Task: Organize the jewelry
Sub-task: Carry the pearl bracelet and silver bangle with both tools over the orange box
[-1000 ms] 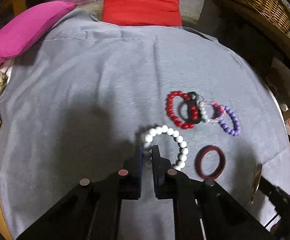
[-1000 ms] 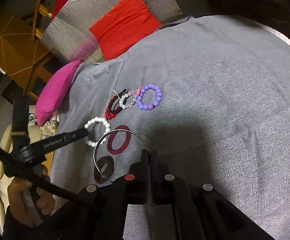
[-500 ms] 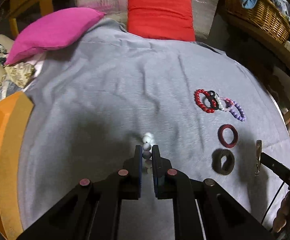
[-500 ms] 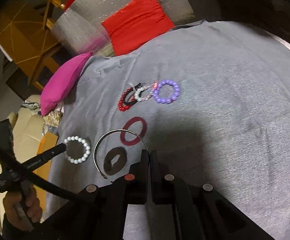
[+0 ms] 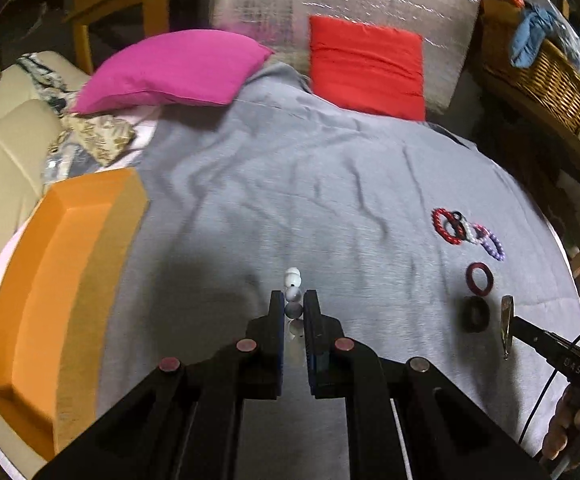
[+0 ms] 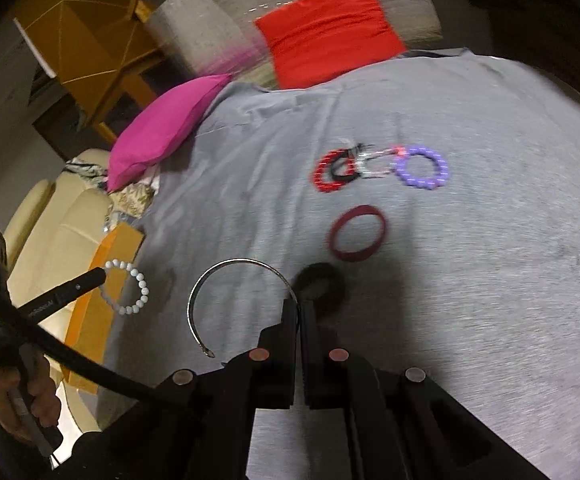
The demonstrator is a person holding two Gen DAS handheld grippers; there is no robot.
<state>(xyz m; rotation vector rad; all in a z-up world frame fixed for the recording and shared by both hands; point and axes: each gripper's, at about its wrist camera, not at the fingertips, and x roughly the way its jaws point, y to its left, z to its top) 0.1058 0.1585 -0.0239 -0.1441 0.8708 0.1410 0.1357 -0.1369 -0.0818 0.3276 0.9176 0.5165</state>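
My left gripper (image 5: 293, 300) is shut on a white bead bracelet (image 5: 292, 280), held edge-on above the grey cloth (image 5: 290, 184); the right wrist view shows the bracelet (image 6: 130, 288) as a ring hanging beside the orange box (image 6: 106, 264). My right gripper (image 6: 300, 310) is shut on a thin silver open bangle (image 6: 226, 276), also seen edge-on in the left wrist view (image 5: 506, 326). On the cloth lie a maroon bangle (image 6: 357, 233), a dark scrunchie (image 6: 322, 284), and a cluster of red (image 6: 326, 174), black, clear and purple bead bracelets (image 6: 422, 166).
An orange box (image 5: 62, 280) lies at the cloth's left edge beside a cream sofa (image 5: 6, 148). A pink cushion (image 5: 170, 68) and red cushion (image 5: 366, 66) lie at the back. A wicker basket (image 5: 542, 64) stands at the right.
My left gripper has lifted the white bead bracelet off the cloth and carried it left, toward the orange box. My right gripper has kept hold of the silver bangle and drawn back slightly.
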